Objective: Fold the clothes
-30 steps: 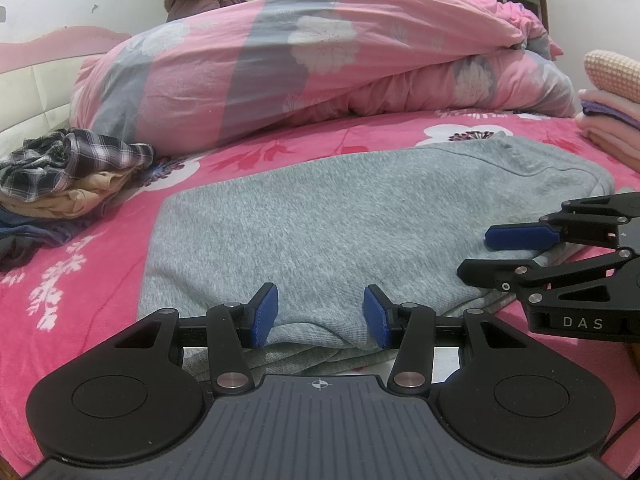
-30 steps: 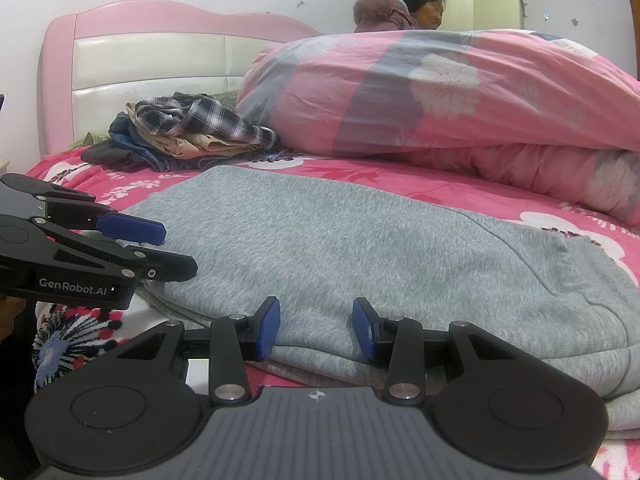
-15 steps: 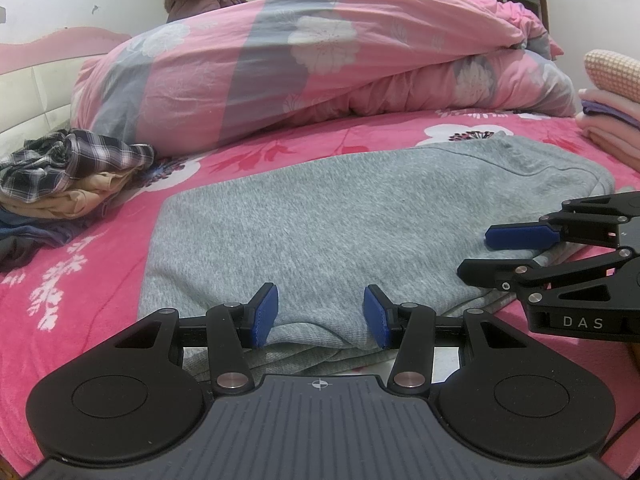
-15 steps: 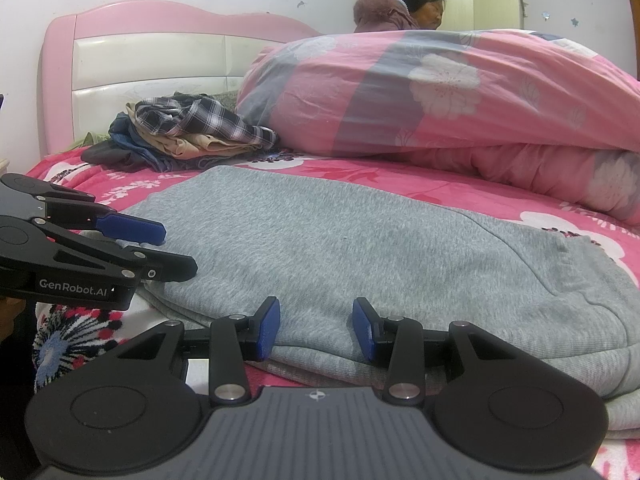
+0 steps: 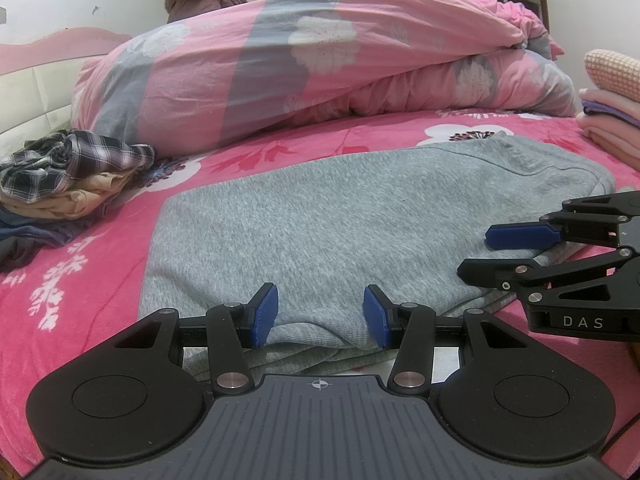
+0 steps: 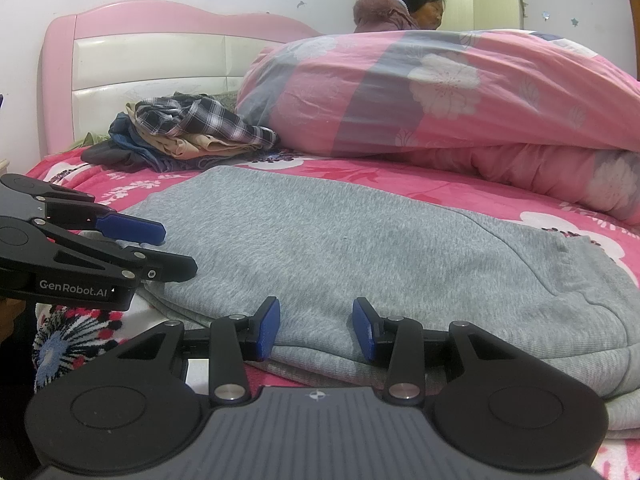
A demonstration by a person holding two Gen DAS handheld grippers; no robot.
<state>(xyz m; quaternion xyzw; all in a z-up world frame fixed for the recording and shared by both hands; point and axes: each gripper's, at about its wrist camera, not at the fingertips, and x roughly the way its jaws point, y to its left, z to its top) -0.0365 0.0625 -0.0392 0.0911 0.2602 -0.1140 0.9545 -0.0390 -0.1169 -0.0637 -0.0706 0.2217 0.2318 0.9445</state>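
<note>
Sweatshirt (image 5: 360, 216) near hem between parted jaws, both grippers.

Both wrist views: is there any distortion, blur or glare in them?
Left wrist view: fisheye bending curves the bed and darkens the corners; the grey garment is sharp, no glare. Right wrist view: the same bending bows the pink headboard; the light is soft and even, with only weak shadow under the tongs.

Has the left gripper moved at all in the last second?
No. The left gripper sits at the same spot on the grey garment's near edge, jaws equally open.
</note>
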